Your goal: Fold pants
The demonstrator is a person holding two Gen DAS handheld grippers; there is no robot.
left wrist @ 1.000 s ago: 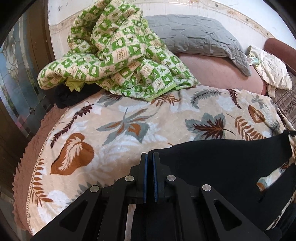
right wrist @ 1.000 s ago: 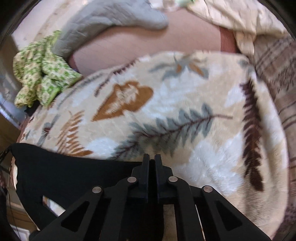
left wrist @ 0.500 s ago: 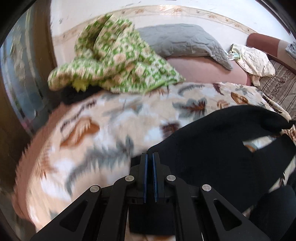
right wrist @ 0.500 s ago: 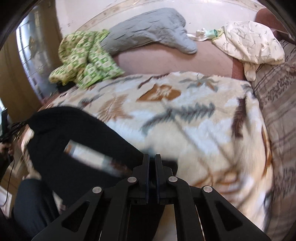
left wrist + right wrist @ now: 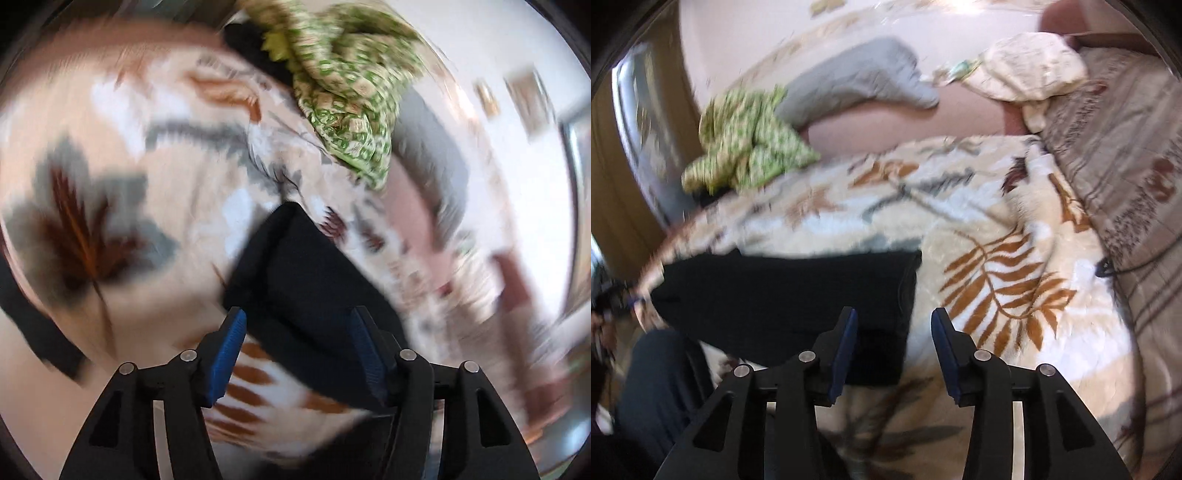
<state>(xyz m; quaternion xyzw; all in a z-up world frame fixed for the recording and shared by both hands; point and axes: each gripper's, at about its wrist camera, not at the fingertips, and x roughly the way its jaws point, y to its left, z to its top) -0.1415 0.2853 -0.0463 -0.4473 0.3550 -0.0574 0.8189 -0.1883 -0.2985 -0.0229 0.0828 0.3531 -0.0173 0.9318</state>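
Note:
The black pants (image 5: 798,291) lie folded flat on the leaf-print blanket (image 5: 997,258), near its front edge. My right gripper (image 5: 892,343) hovers over their right edge with its jaws opening; the pads do not press on the cloth. The left wrist view is rolled and blurred. There the pants (image 5: 306,280) run away from my left gripper (image 5: 297,347), whose jaws are also opening. Black cloth lies loosely between its blue pads (image 5: 229,350).
A crumpled green checked cloth (image 5: 746,147) and a grey pillow (image 5: 857,85) lie at the back of the bed. A cream cloth (image 5: 1030,70) and a striped brown sheet (image 5: 1126,166) are at the right. A person's dark-clad leg (image 5: 661,387) is at the lower left.
Both grippers were shut on the pants and carried them across the bed. Now both stand open and the pants lie folded on the blanket. The left view has rolled.

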